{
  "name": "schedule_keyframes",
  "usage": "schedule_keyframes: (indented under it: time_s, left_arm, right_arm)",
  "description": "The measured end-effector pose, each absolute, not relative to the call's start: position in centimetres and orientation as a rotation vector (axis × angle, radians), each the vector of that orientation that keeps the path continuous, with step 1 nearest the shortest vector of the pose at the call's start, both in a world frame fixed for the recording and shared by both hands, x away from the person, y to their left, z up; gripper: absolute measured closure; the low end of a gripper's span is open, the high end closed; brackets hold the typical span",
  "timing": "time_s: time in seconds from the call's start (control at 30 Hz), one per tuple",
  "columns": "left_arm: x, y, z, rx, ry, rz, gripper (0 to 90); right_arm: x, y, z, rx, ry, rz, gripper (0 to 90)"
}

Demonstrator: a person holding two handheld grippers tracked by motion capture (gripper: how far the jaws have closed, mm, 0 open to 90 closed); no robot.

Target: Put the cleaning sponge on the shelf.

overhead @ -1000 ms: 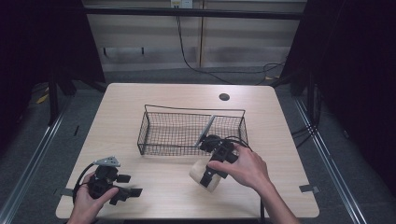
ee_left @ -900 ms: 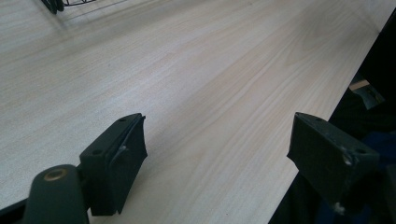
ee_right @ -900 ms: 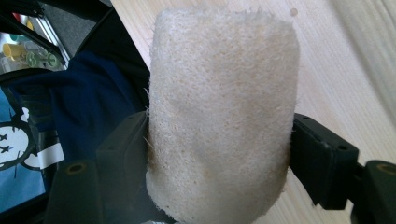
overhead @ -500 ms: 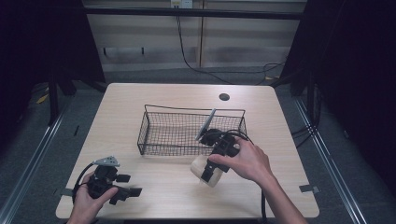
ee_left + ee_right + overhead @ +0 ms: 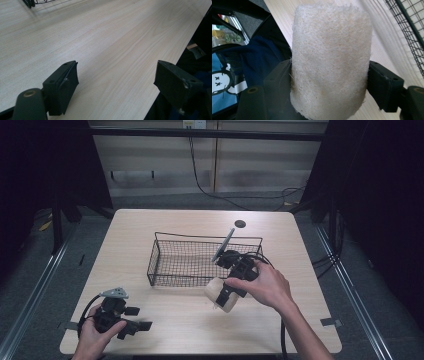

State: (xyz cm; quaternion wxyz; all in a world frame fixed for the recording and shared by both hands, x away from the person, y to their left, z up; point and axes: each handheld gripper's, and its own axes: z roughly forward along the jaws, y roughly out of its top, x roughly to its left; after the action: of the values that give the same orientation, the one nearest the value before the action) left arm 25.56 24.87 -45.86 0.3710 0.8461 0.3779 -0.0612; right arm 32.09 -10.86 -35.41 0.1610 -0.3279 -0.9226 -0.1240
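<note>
Clamping a loofah (image 5: pixel 330 62) crosswise, right hand-held gripper (image 5: pixel 231 292) hangs beside the basket (image 5: pixel 165 265), likely for dropping in; left hand-held gripper (image 5: pixel 120 82) idles wide on bench (image 5: pixel 190 325).

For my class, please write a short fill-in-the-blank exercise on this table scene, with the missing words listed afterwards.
1. The right gripper is shut on a pale, fibrous cylinder-shaped ____.
2. The black wire mesh basket stands on the light wooden ____.
3. The left gripper has its jaws ____, with nothing between them.
4. The loofah is held just ____ the basket, not in it.

Missing words: loofah; table; open; outside
</note>
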Motion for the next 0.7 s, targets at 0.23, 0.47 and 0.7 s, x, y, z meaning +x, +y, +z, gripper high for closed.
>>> schedule_keyframes:
  time_s: [0.23,0.47,0.7]
  left_arm:
    - [25.6,24.9,-45.9,2.169,0.969,-0.158,18.6]
    - [25.6,24.9,-45.9,2.17,0.97,-0.158,18.6]
    - [25.6,24.9,-45.9,2.168,0.97,-0.155,18.6]
  right_arm:
    - [32.8,-11.2,-34.4,-0.969,-2.65,-0.378,25.5]
    - [33.6,-11.8,-33.9,-1.084,-2.658,-0.387,25.4]
    - [34.7,-13.0,-33.6,-1.216,-2.608,-0.437,25.4]
